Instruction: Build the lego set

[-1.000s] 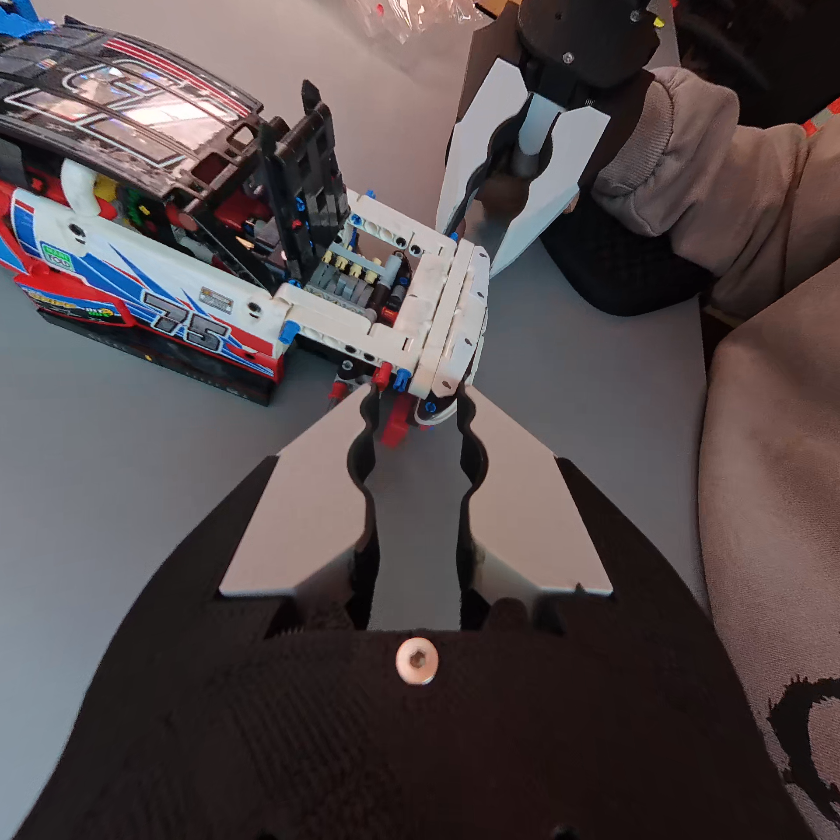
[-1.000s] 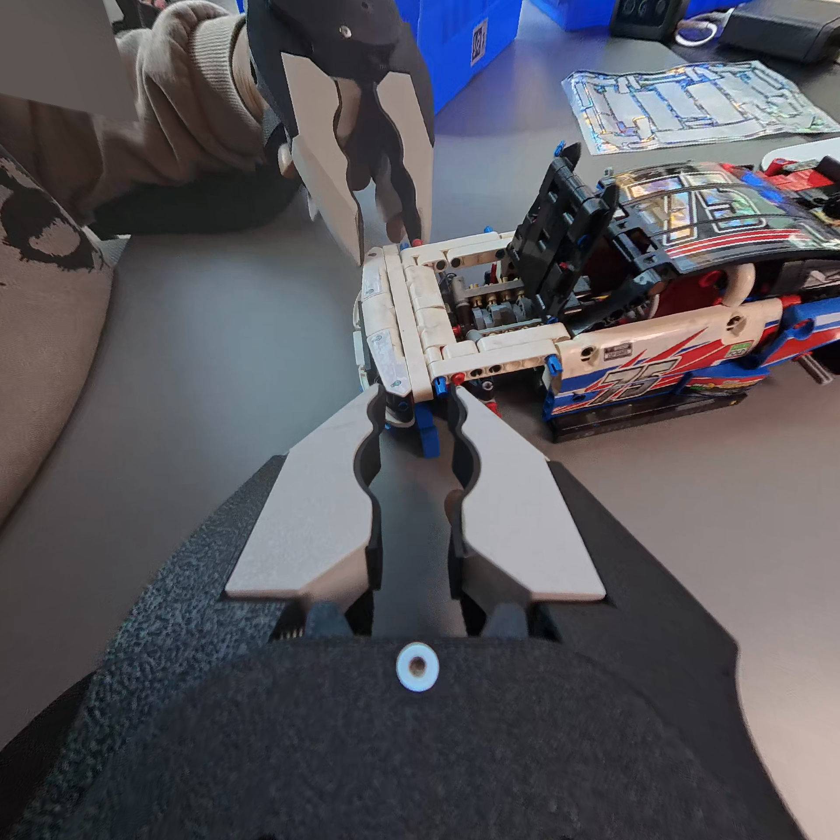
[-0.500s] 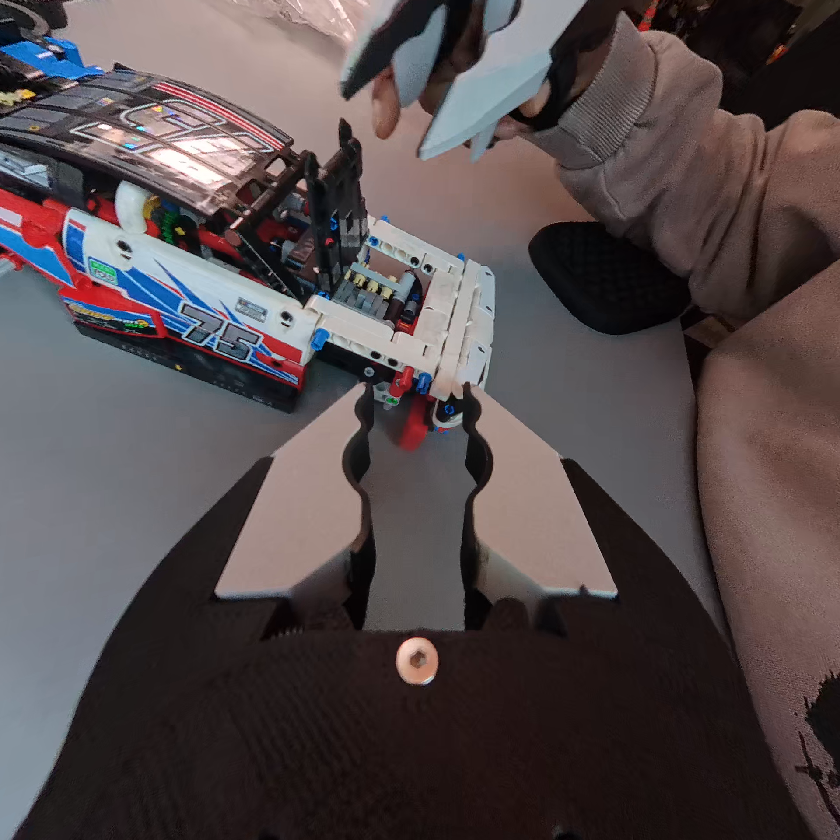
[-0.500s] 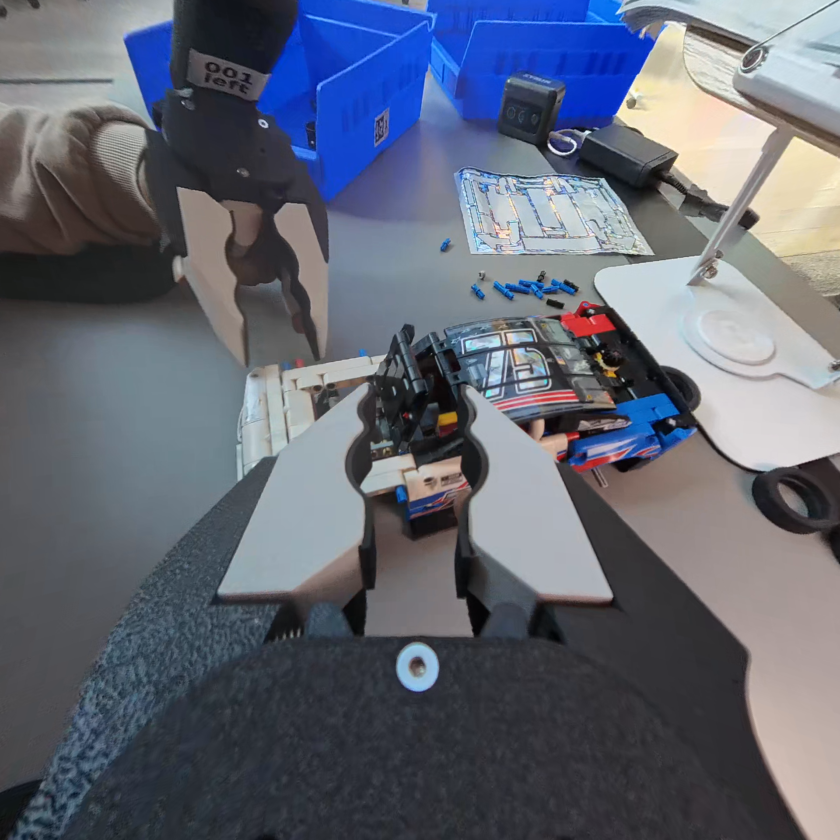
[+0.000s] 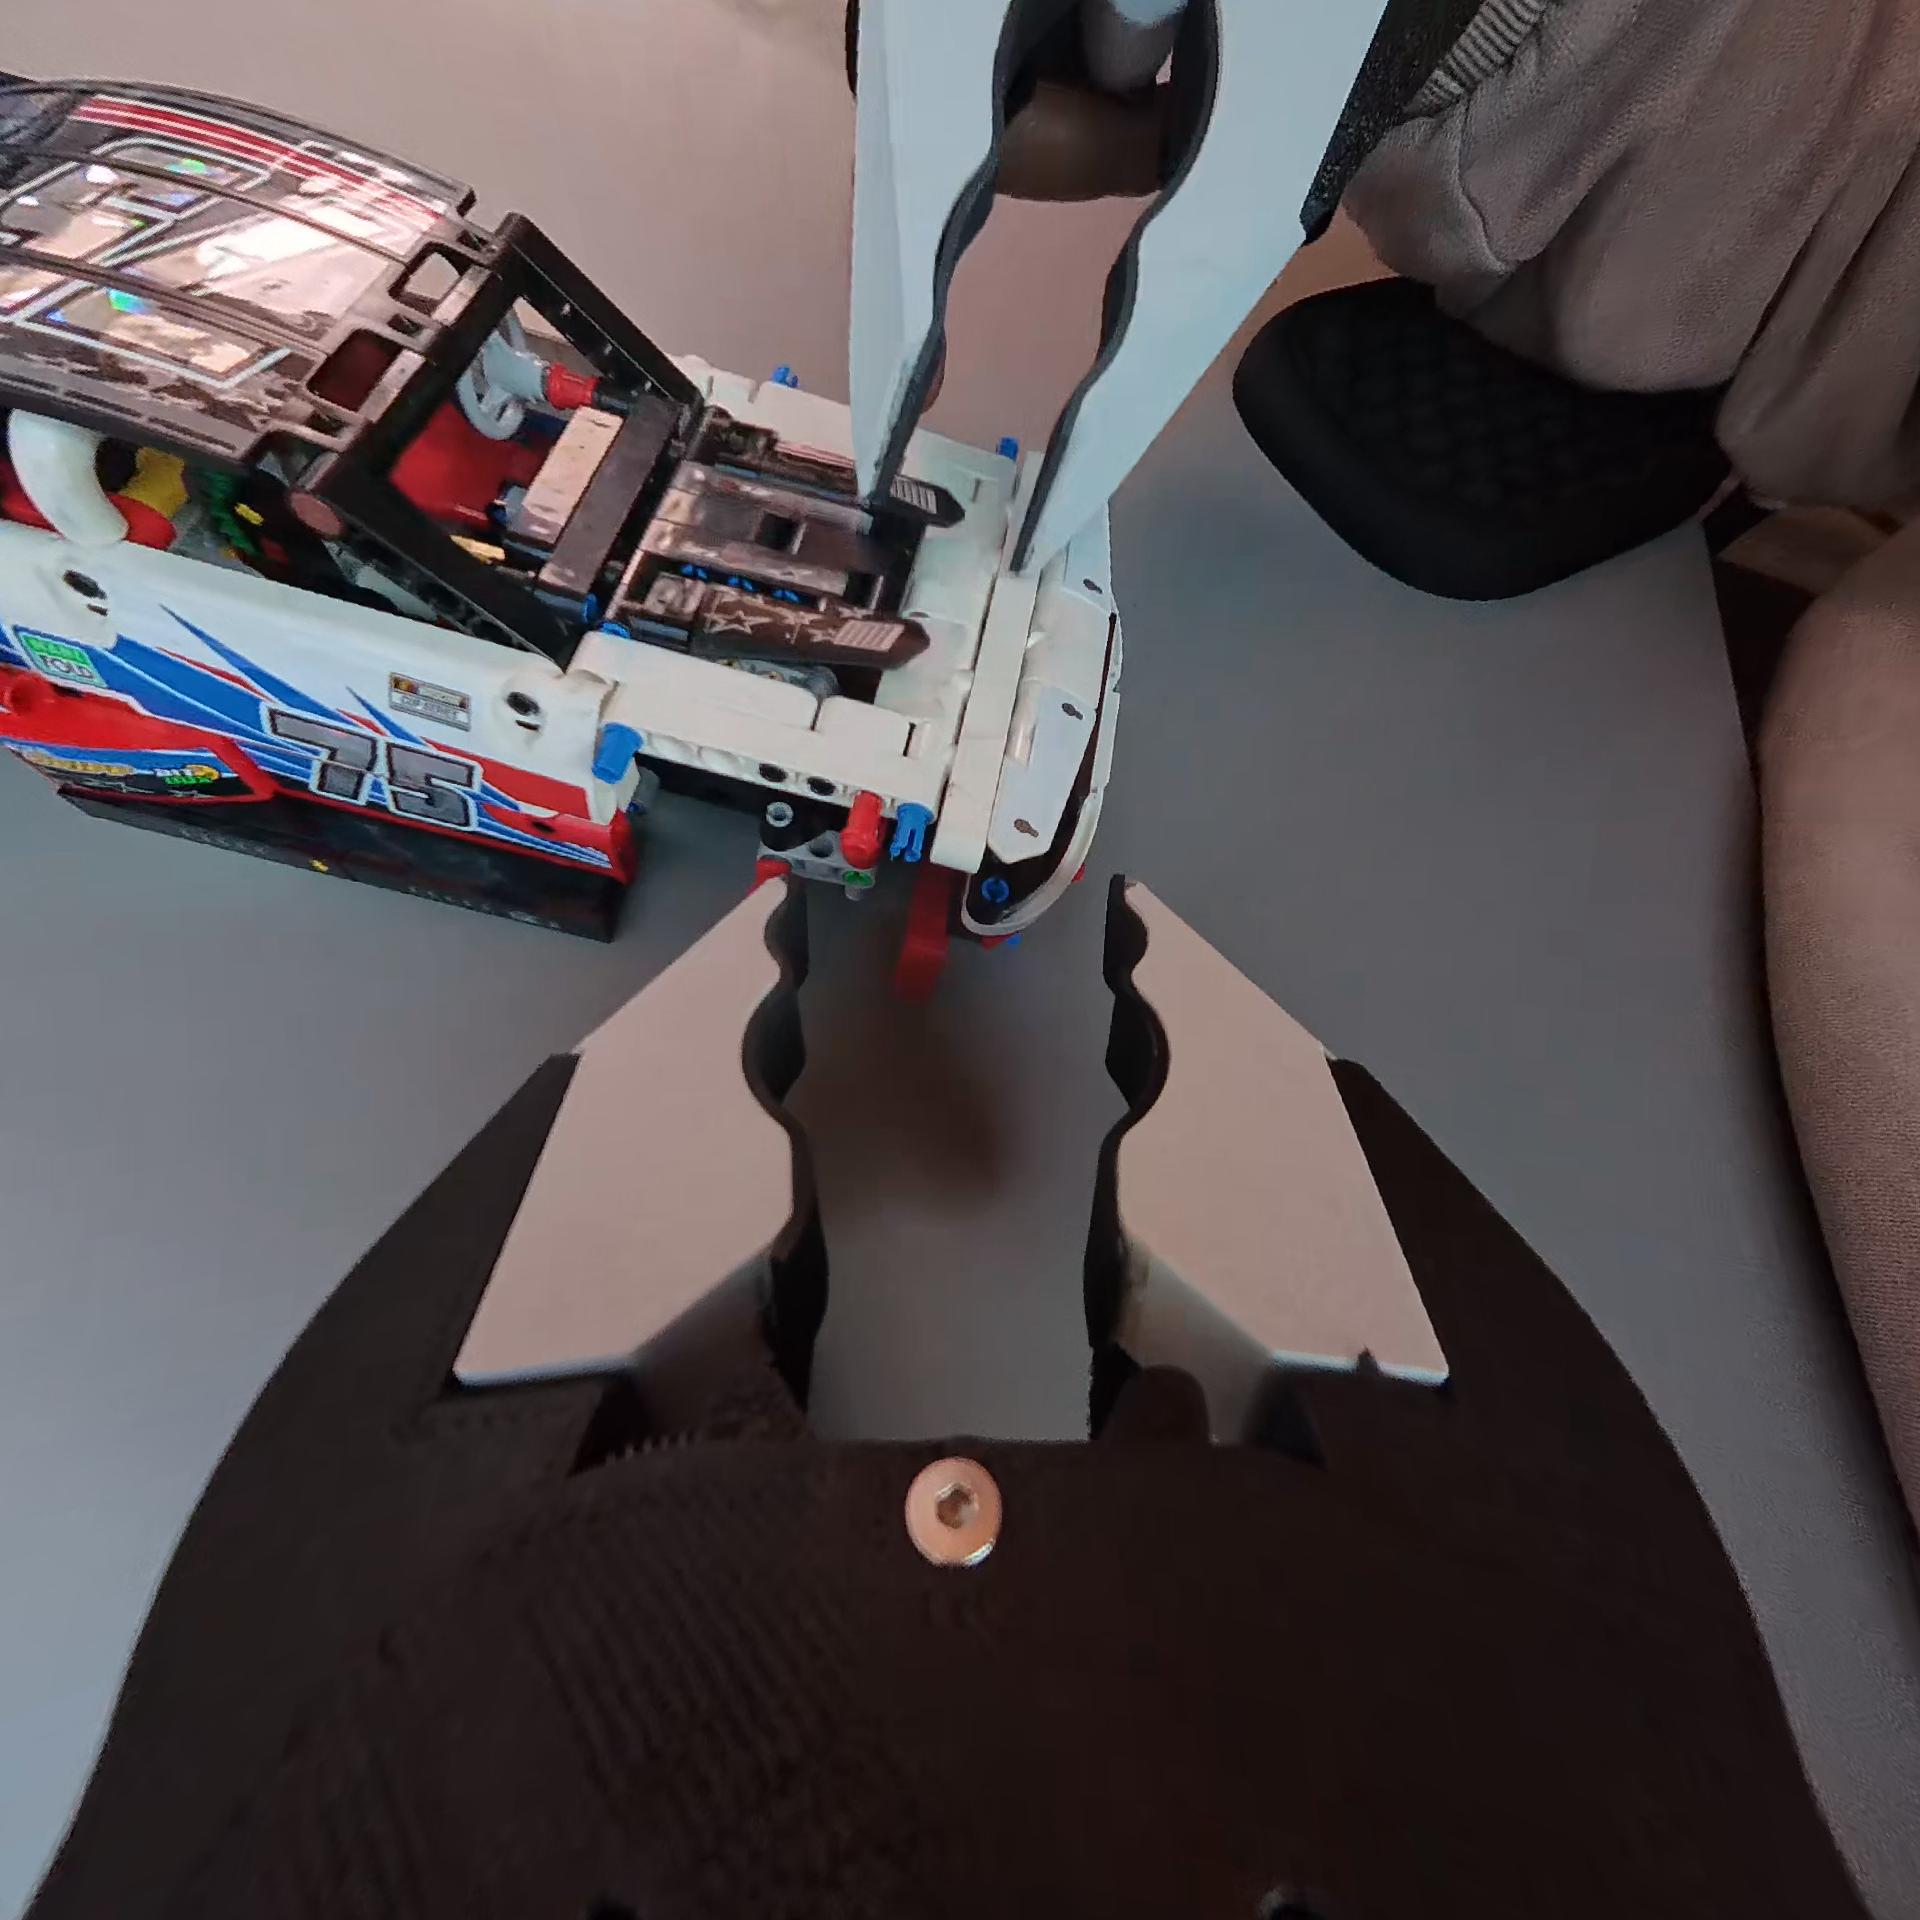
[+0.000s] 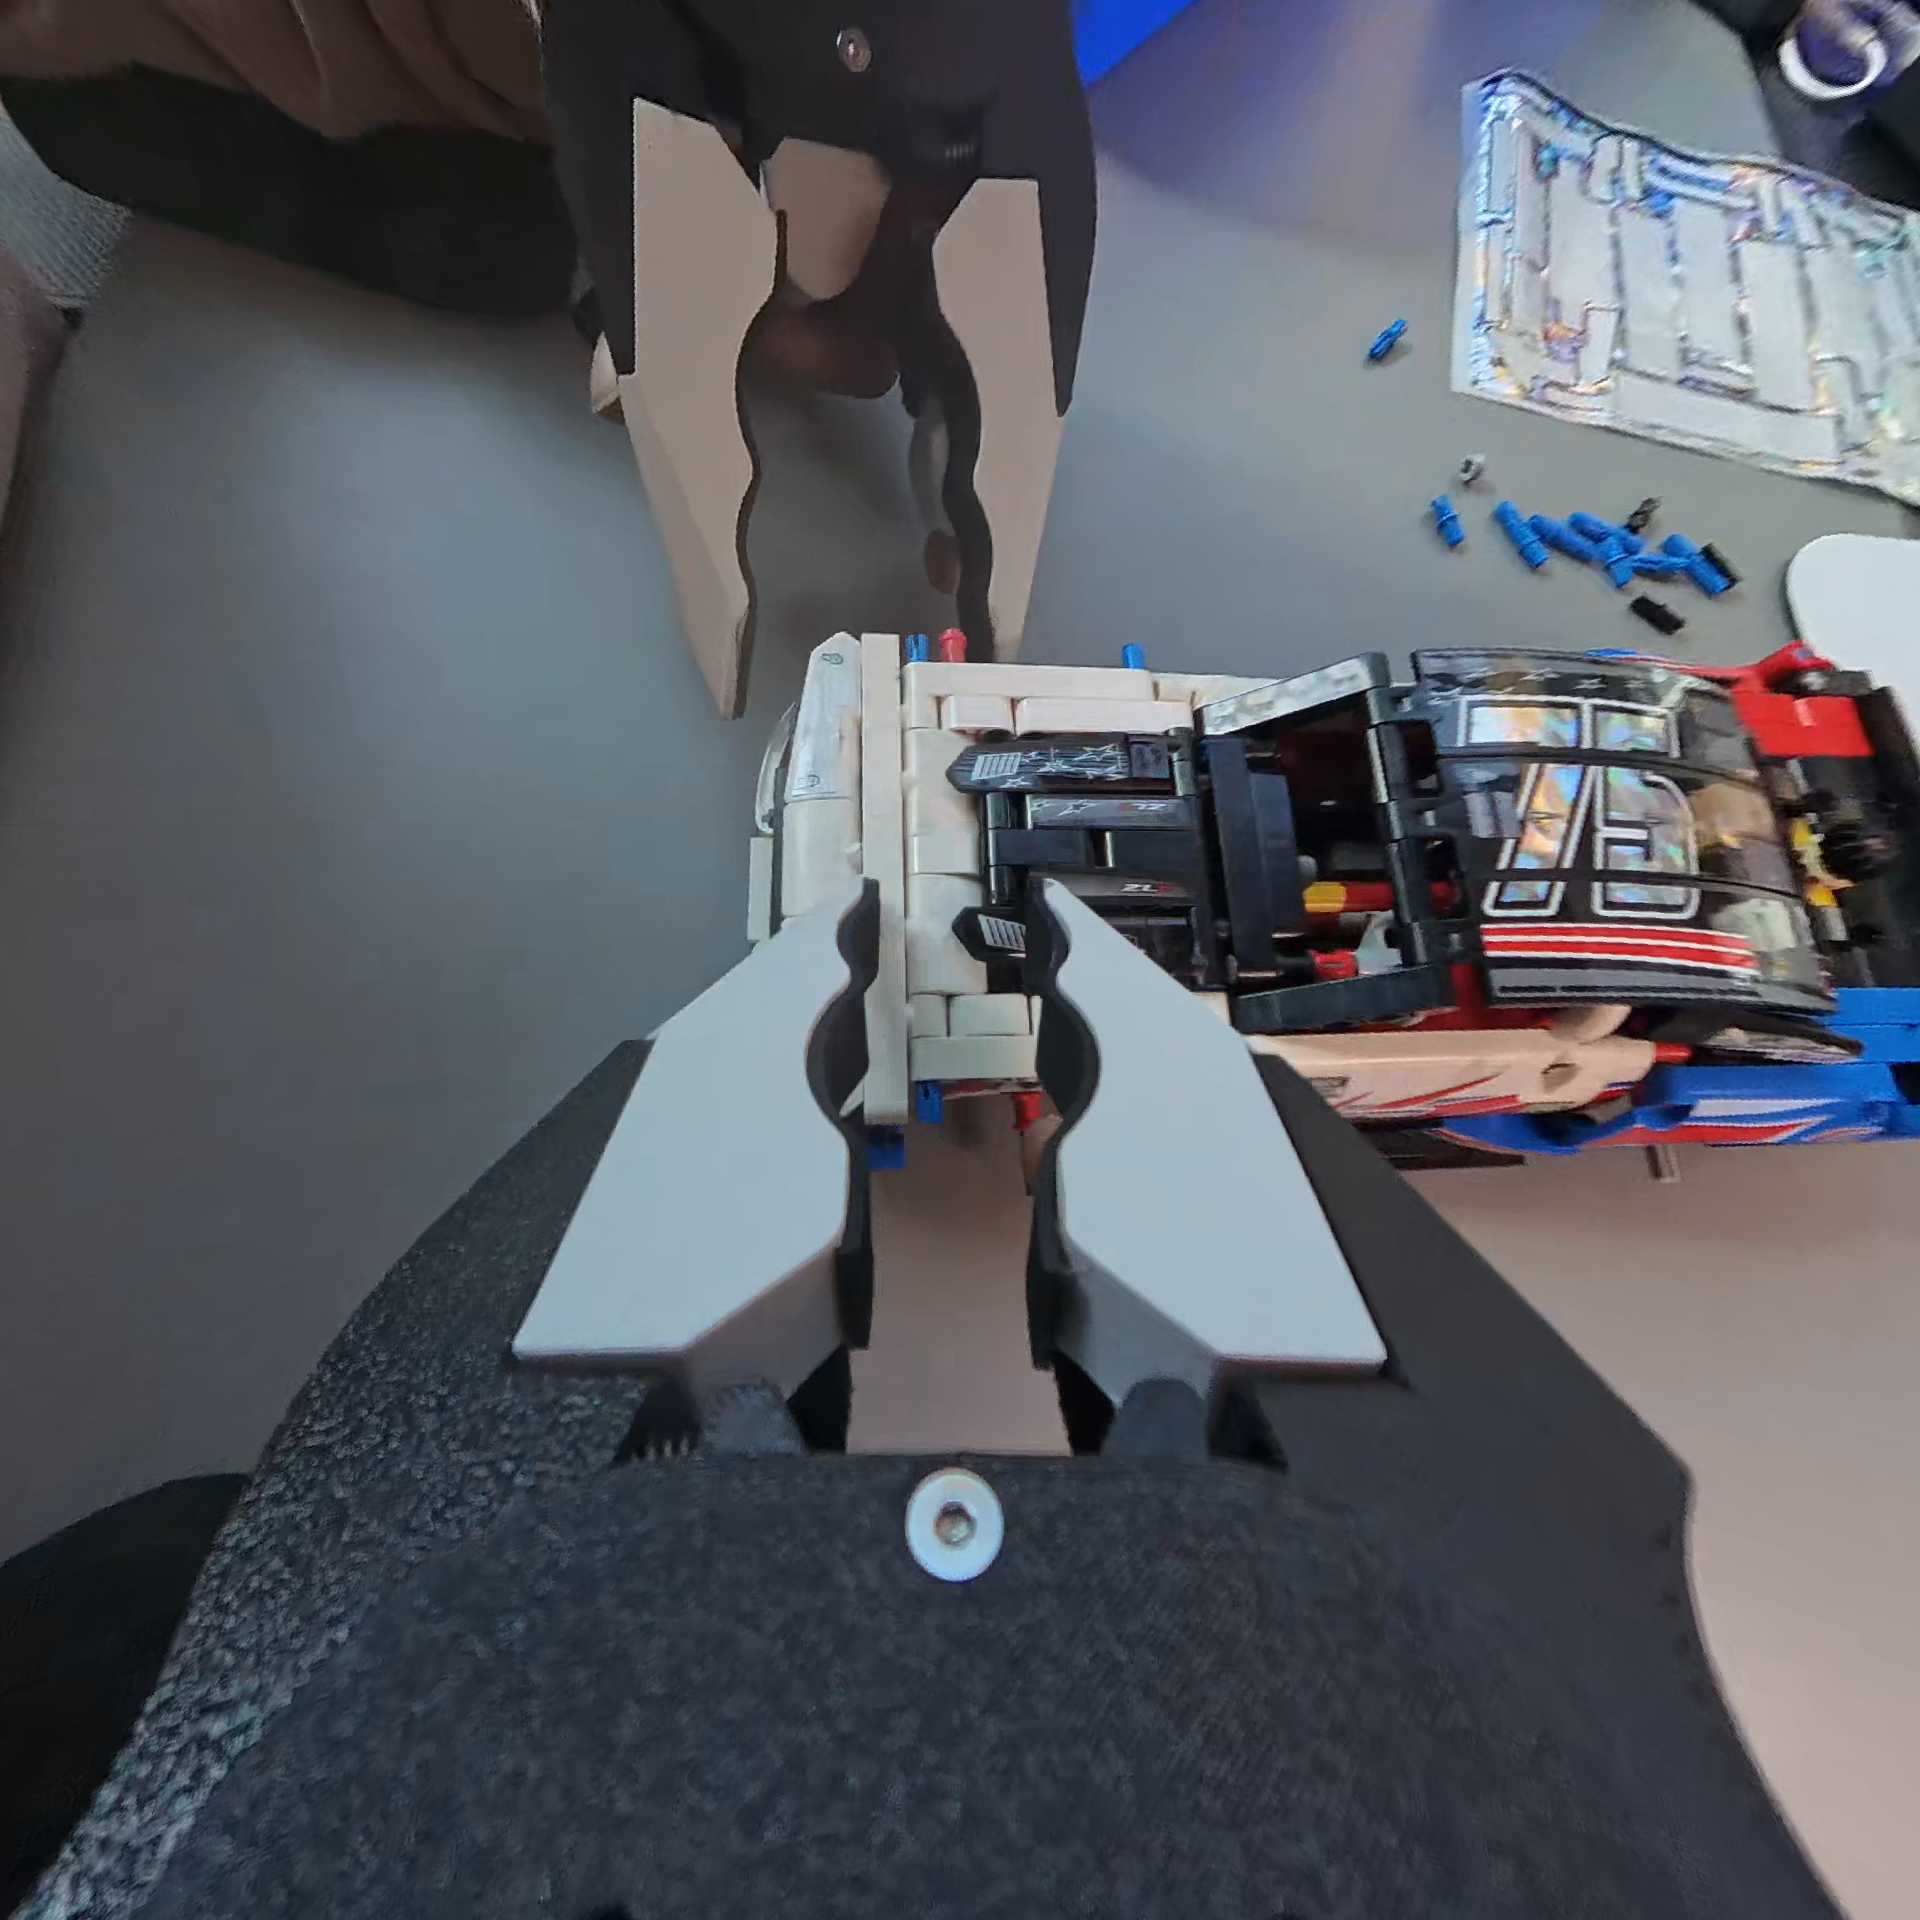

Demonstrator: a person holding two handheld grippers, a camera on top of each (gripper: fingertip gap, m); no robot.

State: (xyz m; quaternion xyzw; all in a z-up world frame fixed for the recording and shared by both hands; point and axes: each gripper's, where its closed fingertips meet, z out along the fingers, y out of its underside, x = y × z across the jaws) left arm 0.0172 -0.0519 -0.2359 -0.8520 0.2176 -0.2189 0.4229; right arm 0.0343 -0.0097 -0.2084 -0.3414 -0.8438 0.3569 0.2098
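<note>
Grey worktop [image 6: 312, 727] runs under both my grippers, with the lego car [image 5: 436, 665] lying across it, nose toward me and my sleeves.

Going left to right in the left wrist view: the car fills the 9 to 12 o'clock part, its black roof [image 5: 208, 260] with shiny stickers at 10 o'clock, white side with red and blue stripes below it. The black hood [image 5: 769, 561] lies flat in the white nose frame near 12 o'clock. My left gripper [image 5: 951, 904] sits low at 6 o'clock, jaws spread wide and holding nothing, tips just short of the front corner of the car, where red and blue pins stick out. My right gripper [image 5: 956, 530] comes down from 12 o'clock, jaws apart, one tip touching the hood and the other at the white nose edge; it grips nothing that I can see.

Judging by this, the body is largely built: roof, sides, hood and nose are on. No wheels are fitted on the visible sides, so I take those, and whatever the loose pins serve, as left to do.

The right wrist view gives what the left cannot: a foil sticker sheet [image 6: 1683, 291] at 1 o'clock, a scatter of small blue pins [image 6: 1600, 540] at 2 o'clock, a white plate edge [image 6: 1860, 603] at 3 o'clock, and the roof from above. The left view alone shows the numbered side panel [image 5: 395, 769] and the red piece [image 5: 925, 935] under the nose.
</note>
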